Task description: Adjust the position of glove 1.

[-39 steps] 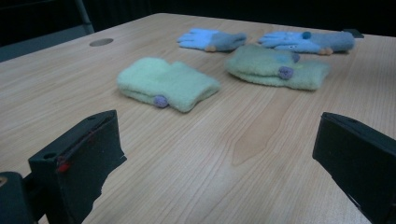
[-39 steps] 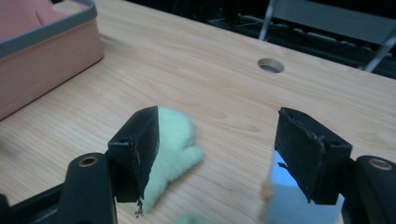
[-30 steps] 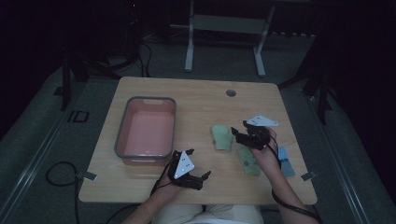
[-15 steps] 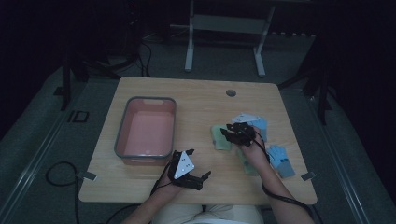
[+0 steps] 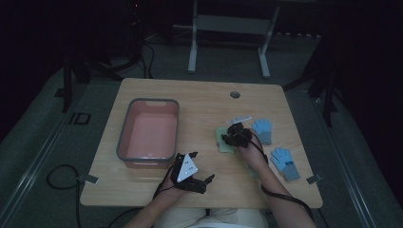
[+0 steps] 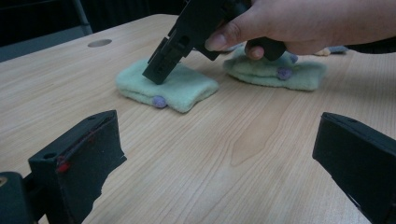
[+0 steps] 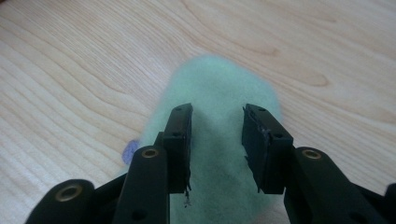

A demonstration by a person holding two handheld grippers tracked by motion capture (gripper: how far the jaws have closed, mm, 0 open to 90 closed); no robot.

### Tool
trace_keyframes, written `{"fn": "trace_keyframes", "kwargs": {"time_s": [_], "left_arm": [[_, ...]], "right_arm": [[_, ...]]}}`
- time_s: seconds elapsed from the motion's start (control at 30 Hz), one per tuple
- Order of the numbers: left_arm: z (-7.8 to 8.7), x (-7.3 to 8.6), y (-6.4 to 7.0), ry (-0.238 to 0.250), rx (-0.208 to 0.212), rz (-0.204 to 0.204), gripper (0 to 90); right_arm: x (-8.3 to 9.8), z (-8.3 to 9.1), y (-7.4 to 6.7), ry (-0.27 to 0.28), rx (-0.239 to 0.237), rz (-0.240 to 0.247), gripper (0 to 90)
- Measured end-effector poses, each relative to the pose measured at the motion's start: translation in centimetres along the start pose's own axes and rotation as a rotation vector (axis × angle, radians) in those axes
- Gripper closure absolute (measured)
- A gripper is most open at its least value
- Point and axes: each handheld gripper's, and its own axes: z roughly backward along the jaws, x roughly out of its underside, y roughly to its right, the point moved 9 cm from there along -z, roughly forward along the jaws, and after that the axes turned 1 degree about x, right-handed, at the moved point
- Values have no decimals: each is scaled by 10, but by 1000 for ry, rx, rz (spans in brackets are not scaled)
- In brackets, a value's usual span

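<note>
Straddling fuzzy green mitten [image 7: 219, 140] (soft fleece): right tool [image 7: 217, 140].

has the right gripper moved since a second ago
Yes. The right gripper has moved left, toward the pink bin, and now sits with open jaws over the green glove.
</note>
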Motion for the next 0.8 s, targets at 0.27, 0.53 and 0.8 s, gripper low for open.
{"fn": "trace_keyframes", "kwargs": {"time_s": [0.27,0.53,0.8], "left_arm": [[0,0,1,-1,-6,-10,11],[0,0,0,0,-3,0,11],[0,0,0,0,-6,-6,11]], "right_arm": [[2,-4,-5,-20,0,-7,769],[-4,11,-13,24,-12,-58,873],[-21,50,-29,117,-45,-52,875]]}}
